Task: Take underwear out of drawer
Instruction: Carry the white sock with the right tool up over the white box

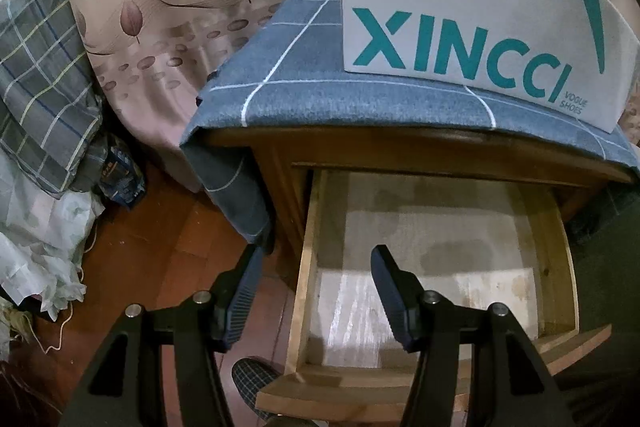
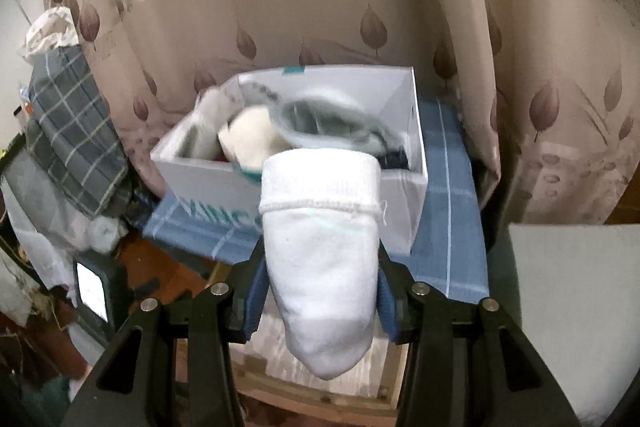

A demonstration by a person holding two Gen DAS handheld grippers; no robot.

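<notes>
The wooden drawer [image 1: 308, 247] is pulled open and its pale lined bottom shows bare. My left gripper [image 1: 316, 255] is open and empty, hanging above the drawer's left wall. My right gripper [image 2: 320, 259] is shut on a rolled white sock bundle [image 2: 320, 259], held above the drawer [image 2: 392, 359] and in front of the white XINCCI shoe box [image 2: 404, 203]. The box [image 1: 460, 7] stands on the nightstand's blue checked cloth [image 1: 320, 91] and holds several pieces of clothing [image 2: 312, 123].
A leaf-print curtain [image 2: 520, 67] hangs behind the nightstand. A plaid bundle [image 1: 40, 75] and plastic bags [image 1: 40, 235] lie on the floor at the left. A slipper [image 1: 252, 379] rests by the drawer front. A pale surface [image 2: 576, 307] is at the right.
</notes>
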